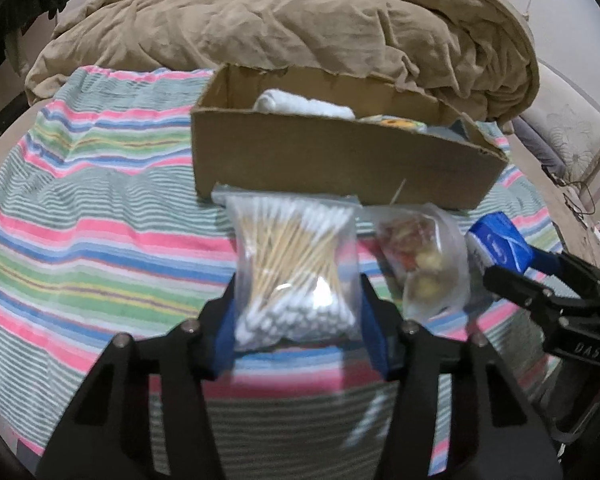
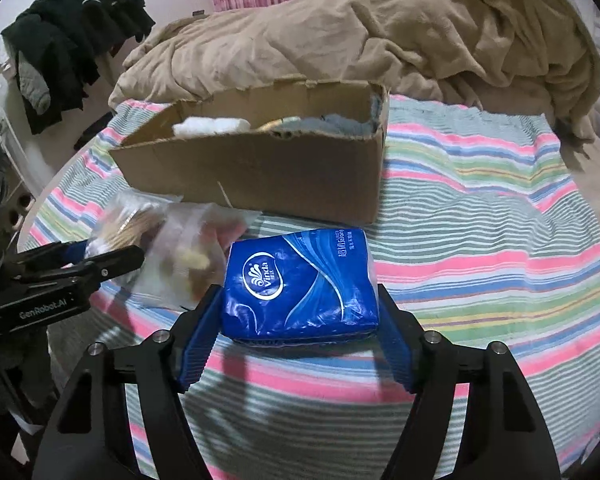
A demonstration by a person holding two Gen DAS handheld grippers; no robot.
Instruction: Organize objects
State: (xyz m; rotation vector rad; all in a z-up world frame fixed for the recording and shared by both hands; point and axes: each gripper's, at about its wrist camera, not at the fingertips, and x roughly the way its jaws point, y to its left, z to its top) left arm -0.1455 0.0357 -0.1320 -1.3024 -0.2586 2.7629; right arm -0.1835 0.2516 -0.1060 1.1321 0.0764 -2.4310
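Note:
A clear zip bag of cotton swabs (image 1: 296,264) lies on the striped sheet, and my left gripper (image 1: 298,292) is shut on its lower half, blue pads pressed to both sides. To its right lies a clear bag of small snacks (image 1: 420,256). A blue Vinda tissue pack (image 2: 300,280) sits between the pads of my right gripper (image 2: 299,296), which touch its two sides. Behind both stands an open cardboard box (image 1: 320,160) holding a white rolled cloth (image 1: 300,102) and other items. The left gripper (image 2: 100,264) also shows at the left of the right wrist view.
A striped bedsheet (image 2: 480,240) covers the bed. A rumpled tan blanket (image 1: 300,28) is piled behind the box. Dark clothes (image 2: 72,32) hang at the far left. The bed's edge and some cables (image 1: 580,196) lie to the right.

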